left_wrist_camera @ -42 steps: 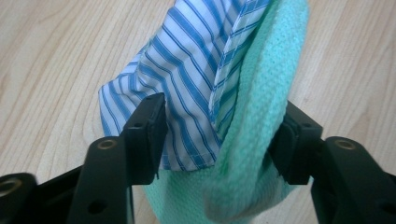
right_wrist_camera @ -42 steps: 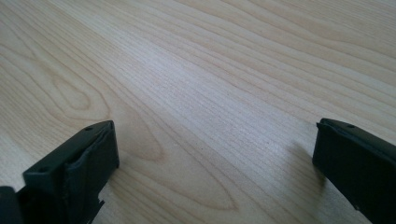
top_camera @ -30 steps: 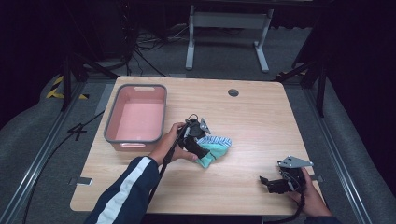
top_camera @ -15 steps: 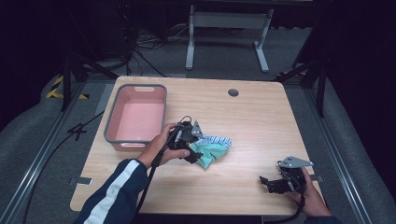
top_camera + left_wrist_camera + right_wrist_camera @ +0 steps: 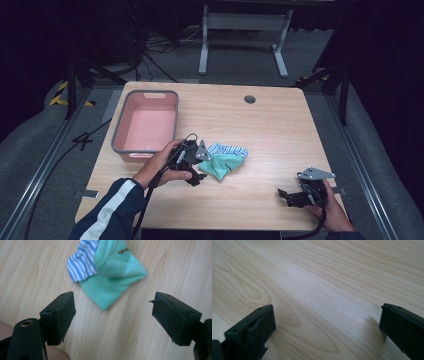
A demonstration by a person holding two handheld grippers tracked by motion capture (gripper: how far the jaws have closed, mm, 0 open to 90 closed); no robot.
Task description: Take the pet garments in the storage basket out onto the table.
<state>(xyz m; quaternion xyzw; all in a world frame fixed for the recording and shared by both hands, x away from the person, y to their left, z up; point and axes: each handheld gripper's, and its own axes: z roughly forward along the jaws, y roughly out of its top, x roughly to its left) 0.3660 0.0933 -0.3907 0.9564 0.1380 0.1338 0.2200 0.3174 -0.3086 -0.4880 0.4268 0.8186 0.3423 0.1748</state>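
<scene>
While our right tool [image 5: 292,196] rests idle with jaws spread wide at the near right of the worktop [image 5: 280,135], our left tool [image 5: 113,315] sits farther in, jaws parted and gripping nothing, aimed at the crumpled green garment [image 5: 115,280] with its blue-striped lining [image 5: 82,263]. It lies mid-worktop, just right of the pink basin [image 5: 145,125]. We judge it soft, light and floppy, so we'd pinch a raised fold near its closest corner, not the flat cloth.

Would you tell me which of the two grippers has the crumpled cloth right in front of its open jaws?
The left gripper: the green and striped cloth lies just ahead of it, whereas the right gripper faces bare table.
</scene>
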